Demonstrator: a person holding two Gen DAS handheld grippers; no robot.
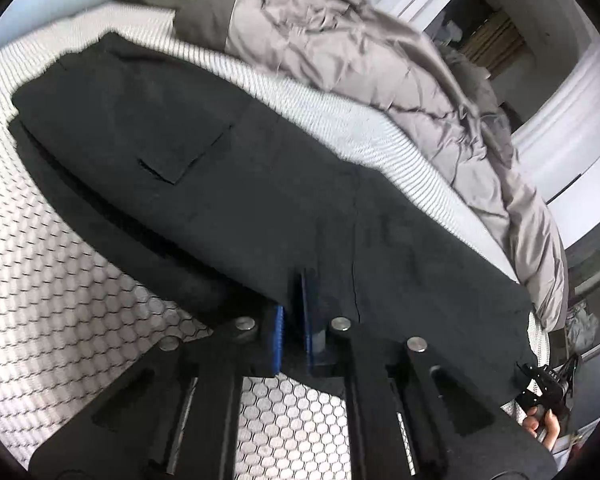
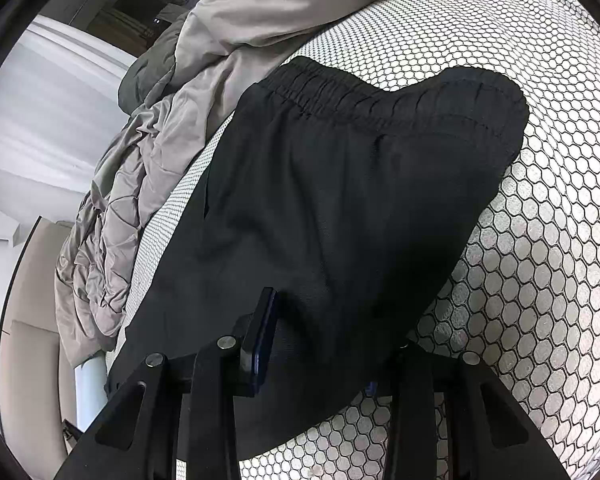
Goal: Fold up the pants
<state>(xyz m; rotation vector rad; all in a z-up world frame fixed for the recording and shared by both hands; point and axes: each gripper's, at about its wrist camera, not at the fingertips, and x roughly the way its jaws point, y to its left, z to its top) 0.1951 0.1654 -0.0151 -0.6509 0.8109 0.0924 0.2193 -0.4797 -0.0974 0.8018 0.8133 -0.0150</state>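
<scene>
The black pants [image 1: 228, 184] lie stretched along the bed [image 1: 60, 280], legs laid one over the other, so the lengthwise fold looks done; the crosswise folds seem left. The left hand-held gripper [image 1: 294, 320] pinches the near edge of the cloth. The right hand-held gripper [image 2: 320, 344] has cloth draped between its fingers, but whether it grips I cannot tell. No readable writing shows.

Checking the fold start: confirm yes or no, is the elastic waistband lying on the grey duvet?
No, the black pants' elastic waistband rests on the honeycomb-patterned cover, beside the grey duvet.
</scene>
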